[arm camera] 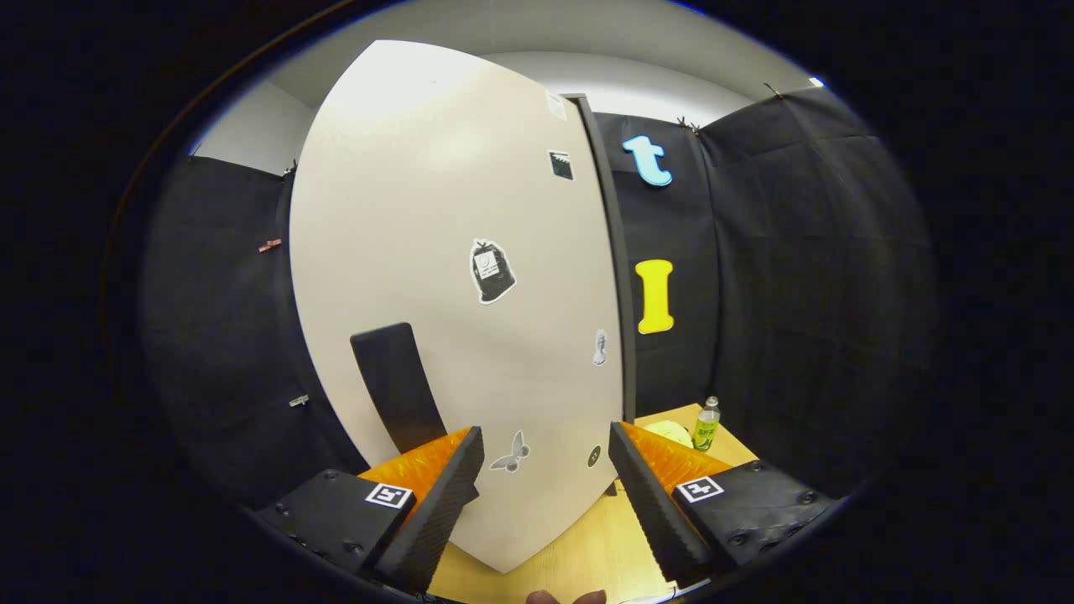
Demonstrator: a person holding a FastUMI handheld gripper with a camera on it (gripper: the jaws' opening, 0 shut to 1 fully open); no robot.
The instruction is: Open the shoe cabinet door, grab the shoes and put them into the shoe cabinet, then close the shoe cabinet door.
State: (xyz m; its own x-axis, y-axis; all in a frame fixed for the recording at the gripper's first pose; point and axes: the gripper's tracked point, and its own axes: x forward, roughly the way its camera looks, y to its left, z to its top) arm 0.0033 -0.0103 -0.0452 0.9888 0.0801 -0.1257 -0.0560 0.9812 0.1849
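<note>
A: Where do we stand with the shoe cabinet door (453,277)?

B: We face its pale outer face at close range, with our tool (545,470) held just in front of its lower part. The fingers are spread wide apart and clamp nothing; the door's lower corner sits between them. We cannot tell from here whether it is fully shut or partly swung, though its right edge meets a dark upright strip (612,268) that may be the cabinet frame.

A: So what do we count as done?

B: We judge we are at one of the door steps. If this is the opening, the shoes and the closing are all left. If it is the closing, we are nearly finished. The cabinet's inside is hidden behind the door, so we cannot say whether shoes are in there.

A: Anything to grip on the door?

B: A dark flat handle (396,386) stands on the door's lower left part, just above our left finger. That looks like the likely place to take hold. Stickers (491,270) are scattered over the door's face.

A: What else is near the door?

B: Right of the door, on the wooden bench (579,554), stands a small green bottle (706,424), and just beside it lies a pale rounded thing (671,432) we cannot identify. Both are well clear of the door's face but might lie in its sweep if it swings that way. A fingertip (545,597) shows below the door, at our end of the bench.
</note>
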